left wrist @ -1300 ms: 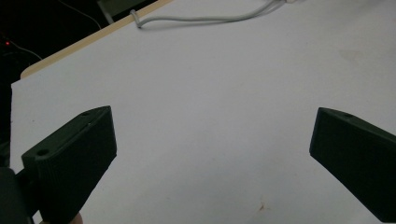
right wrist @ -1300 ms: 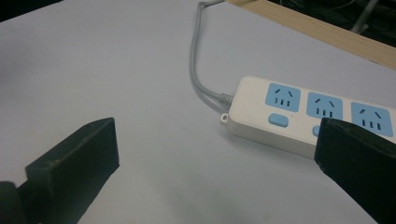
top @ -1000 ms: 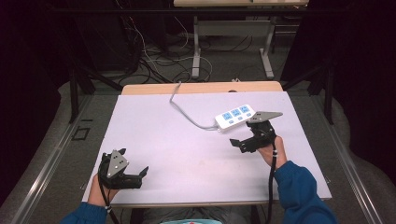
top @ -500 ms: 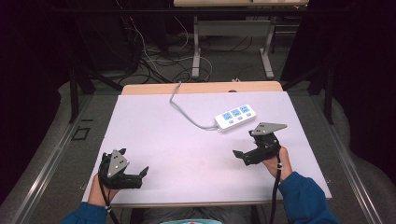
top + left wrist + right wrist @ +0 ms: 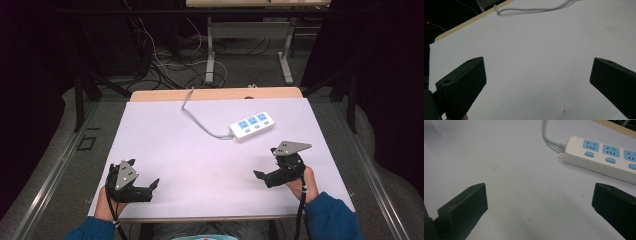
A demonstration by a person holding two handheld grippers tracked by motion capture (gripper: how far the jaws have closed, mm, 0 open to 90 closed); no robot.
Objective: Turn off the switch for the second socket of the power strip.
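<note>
A: Here, in the high view, where does the power strip (image 5: pixel 252 124) lie?

B: On the white table cover (image 5: pixel 200 150), toward its far right part, set at a slant, with its grey cord (image 5: pixel 200 122) running off to the far edge. The right gripper (image 5: pixel 265 176) is held near the front right of the cover, nearer the person than the strip and apart from it. The left gripper (image 5: pixel 150 185) is held at the front left, well apart from the strip.

A: And in the left gripper view?

B: Its two black jaws stand wide apart over bare cover, with nothing between them. Part of the cord (image 5: pixel 534 8) crosses the top of the frame.

A: And in the right gripper view?

B: The jaws again stand wide apart and empty. The power strip (image 5: pixel 599 157), white with blue sockets, lies beyond the jaw at the frame's right, close to it but not touching; its cord (image 5: pixel 549 137) leaves toward the top.
</note>
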